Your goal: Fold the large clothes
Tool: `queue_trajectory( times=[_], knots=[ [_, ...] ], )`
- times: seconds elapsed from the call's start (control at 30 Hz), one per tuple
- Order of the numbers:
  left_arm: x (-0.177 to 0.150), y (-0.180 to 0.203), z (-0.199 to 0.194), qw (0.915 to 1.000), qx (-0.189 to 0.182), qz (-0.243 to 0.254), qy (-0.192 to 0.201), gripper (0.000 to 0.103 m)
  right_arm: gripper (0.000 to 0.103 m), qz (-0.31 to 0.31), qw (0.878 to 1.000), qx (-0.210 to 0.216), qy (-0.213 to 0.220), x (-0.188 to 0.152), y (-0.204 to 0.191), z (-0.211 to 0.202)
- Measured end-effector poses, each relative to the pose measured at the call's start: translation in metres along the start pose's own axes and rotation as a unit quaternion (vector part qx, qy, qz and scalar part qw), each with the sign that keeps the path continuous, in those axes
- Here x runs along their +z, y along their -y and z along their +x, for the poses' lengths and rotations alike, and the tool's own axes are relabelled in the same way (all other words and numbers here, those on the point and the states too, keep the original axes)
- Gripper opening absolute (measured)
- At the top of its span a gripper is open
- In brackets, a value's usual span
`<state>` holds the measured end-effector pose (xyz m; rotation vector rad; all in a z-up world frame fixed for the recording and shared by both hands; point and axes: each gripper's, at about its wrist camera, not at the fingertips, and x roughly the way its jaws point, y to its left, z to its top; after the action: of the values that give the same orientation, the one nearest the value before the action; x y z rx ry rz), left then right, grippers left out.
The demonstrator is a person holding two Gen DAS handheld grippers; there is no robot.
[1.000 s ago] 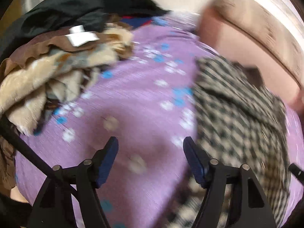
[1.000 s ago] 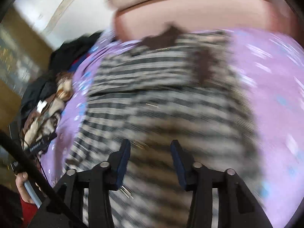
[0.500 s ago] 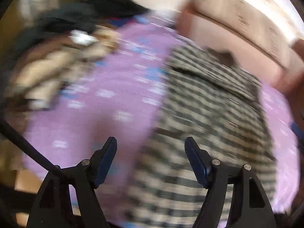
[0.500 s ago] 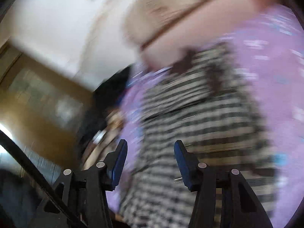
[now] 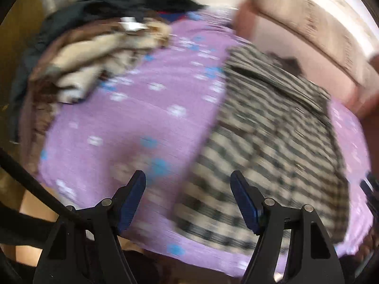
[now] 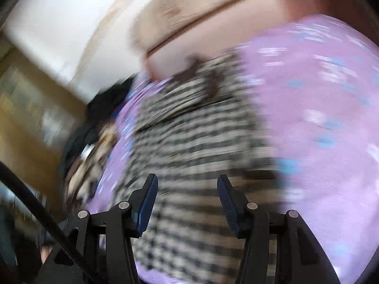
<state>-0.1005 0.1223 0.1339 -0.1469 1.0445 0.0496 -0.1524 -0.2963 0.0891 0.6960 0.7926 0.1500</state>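
Nearest the lens in the left wrist view, the left tool (image 5: pixel 188 187) is hanging with its blue pads spread wide and nothing between them, over the near edge of the purple flowered bedspread (image 5: pixel 142 108). In the right wrist view, the right tool (image 6: pixel 187 189) is likewise standing spread and empty, its pads hovering above the near hem of the checked garment (image 6: pixel 189 146). Neither tool is touching cloth.

The checked garment (image 5: pixel 272 127), black and cream, is lying flat on the bedspread, on the right half of the left wrist view, reaching from the near edge of the bed toward the far side; dark brown trim is showing at its far end. A fold or flap is crossing its upper part.

Farther off, to the left, a heap of beige and brown clothes (image 5: pixel 94 54) is resting on the bedspread, well apart from the garment, with dark clothing (image 5: pixel 123 2) lying behind it. Beyond the garment a pink padded headboard (image 5: pixel 296 37) is rising. Both views are blurring with motion.
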Motion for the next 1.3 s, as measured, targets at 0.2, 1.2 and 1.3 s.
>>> queue_trajectory(
  times=[0.2, 1.2, 1.3],
  knots=[
    [-0.024, 0.072, -0.007, 0.9931, -0.087, 0.078, -0.010, 0.073, 0.058, 0.090, 0.992, -0.035, 0.077, 0.021, 0.046, -0.041],
    [-0.007, -0.010, 0.090, 0.9793, -0.196, 0.006, -0.050, 0.085, 0.065, 0.043, 0.996, -0.049, -0.054, -0.016, 0.071, 0.039],
    [-0.015, -0.009, 0.088, 0.9752, -0.216, 0.000, -0.046, 0.085, 0.065, 0.066, 0.995, 0.022, -0.078, -0.027, 0.070, 0.044]
  ],
)
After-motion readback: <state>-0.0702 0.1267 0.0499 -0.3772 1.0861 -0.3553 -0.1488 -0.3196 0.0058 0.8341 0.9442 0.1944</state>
